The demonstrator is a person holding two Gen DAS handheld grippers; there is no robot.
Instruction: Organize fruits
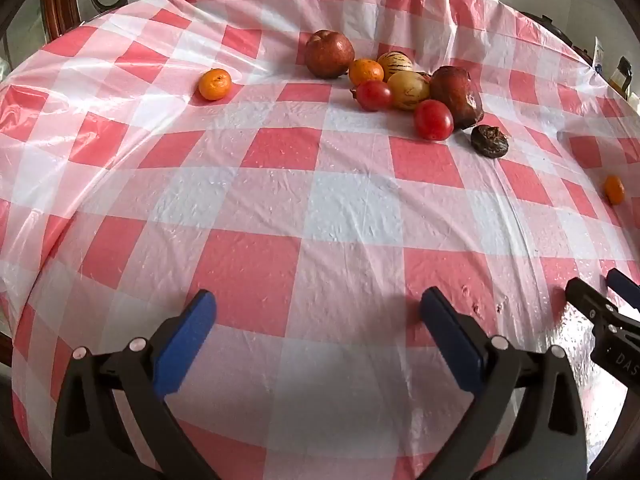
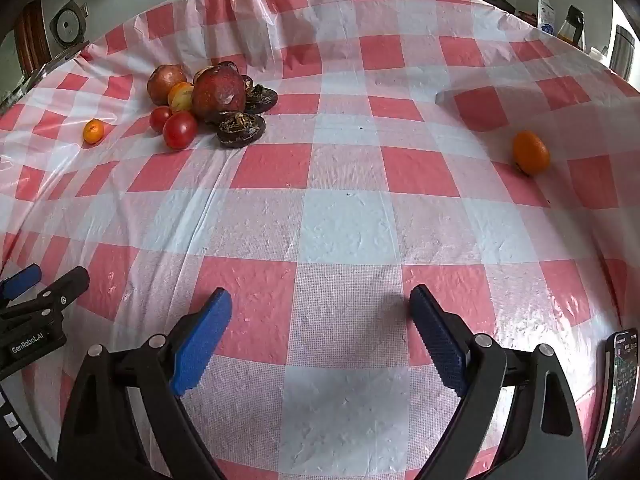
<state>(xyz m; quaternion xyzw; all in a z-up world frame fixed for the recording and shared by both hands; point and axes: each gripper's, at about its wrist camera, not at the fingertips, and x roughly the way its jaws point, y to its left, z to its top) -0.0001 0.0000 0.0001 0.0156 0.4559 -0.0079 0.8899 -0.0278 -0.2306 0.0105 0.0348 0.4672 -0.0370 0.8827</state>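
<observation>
Fruit pile (image 1: pixel 400 84): sits bunched on the far part of the checked cloth (image 1: pixel 280 200), well apart from both grippers.
Lone orange (image 2: pixel 531 152): off to the right by itself, long way tilted up-and-down.
Small orange (image 1: pixel 215 84): alone, left of the pile.
Left gripper (image 1: pixel 316 312): jaws wide, nothing between.
Right gripper (image 2: pixel 320 308): jaws wide, nothing between.

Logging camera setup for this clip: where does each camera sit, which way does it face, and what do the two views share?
Left wrist view: on the left gripper, angled down across the pink-and-white checked tablecloth toward the fruit pile; its open blue-padded fingers show, the right gripper at the right edge.
Right wrist view: on the right gripper, same downward angle; open fingers, left gripper at the left edge.
Shared: cloth, pile, both lone oranges.
</observation>
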